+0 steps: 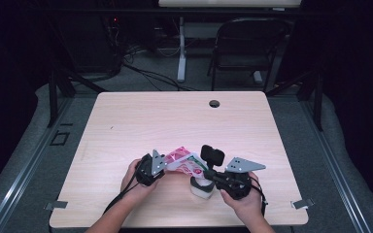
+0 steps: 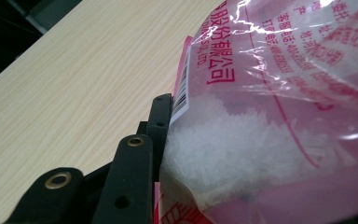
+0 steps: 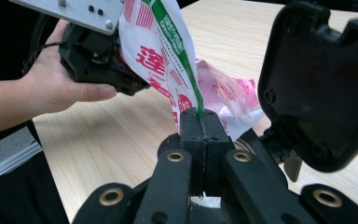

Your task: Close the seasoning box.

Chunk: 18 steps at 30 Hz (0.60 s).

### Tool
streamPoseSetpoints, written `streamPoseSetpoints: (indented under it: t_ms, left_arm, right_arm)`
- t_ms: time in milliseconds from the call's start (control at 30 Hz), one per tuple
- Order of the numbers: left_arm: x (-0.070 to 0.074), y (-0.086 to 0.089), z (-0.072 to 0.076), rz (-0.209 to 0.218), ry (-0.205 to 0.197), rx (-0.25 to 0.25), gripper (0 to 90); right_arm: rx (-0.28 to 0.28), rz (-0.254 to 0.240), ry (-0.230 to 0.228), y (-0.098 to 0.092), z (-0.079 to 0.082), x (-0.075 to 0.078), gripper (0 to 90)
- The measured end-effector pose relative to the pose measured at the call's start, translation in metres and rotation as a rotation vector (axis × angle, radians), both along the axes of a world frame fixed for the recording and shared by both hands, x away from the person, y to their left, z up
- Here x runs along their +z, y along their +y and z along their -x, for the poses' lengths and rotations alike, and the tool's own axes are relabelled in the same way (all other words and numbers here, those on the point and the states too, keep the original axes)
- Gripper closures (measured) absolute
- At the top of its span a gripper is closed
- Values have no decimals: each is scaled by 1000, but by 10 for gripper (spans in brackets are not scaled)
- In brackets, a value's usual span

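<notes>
Bag of white crystals, held just above the table near its front edge, beside a small white jar. Left gripper clamped on the bag's body, right gripper pinched tight on its top edge. Best done holding the body steady and pulling the edge apart slowly, mouth over the jar.

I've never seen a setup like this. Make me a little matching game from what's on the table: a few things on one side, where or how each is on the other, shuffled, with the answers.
Things:
1. right gripper
2. left gripper
3. plastic bag
4. round hole

Descriptions:
A. in the tabletop near the far edge
B. pink and white, stretched between the two grippers
C. jaws pinched together on the bag's green-striped edge
D. black jaw lying against the bag's clear part, white crystals inside

Pairs: 1-C, 2-D, 3-B, 4-A
</notes>
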<state>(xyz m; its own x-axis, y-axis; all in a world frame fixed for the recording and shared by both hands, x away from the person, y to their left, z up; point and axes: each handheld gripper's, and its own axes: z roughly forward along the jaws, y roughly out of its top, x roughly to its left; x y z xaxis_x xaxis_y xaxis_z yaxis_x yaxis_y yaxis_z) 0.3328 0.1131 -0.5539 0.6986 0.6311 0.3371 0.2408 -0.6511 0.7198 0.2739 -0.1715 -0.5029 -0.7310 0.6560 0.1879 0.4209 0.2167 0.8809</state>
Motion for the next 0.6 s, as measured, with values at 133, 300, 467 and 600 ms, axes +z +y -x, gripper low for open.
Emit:
streamPoseSetpoints:
  t_ms: [133,300,467,600]
  left_arm:
    - [-3,-1,1,-6,17,-4,688]
    - [-6,-1,1,10,35,-2,681]
    - [-8,2,0,42,59,1,669]
    - [-8,3,0,50,70,3,660]
  right_arm:
    - [6,-9,-15,3,-1,3,900]
    - [18,-17,-22,6,-2,8,900]
    - [29,-25,-30,9,-3,13,900]
    - [34,-31,-34,10,-4,15,900]
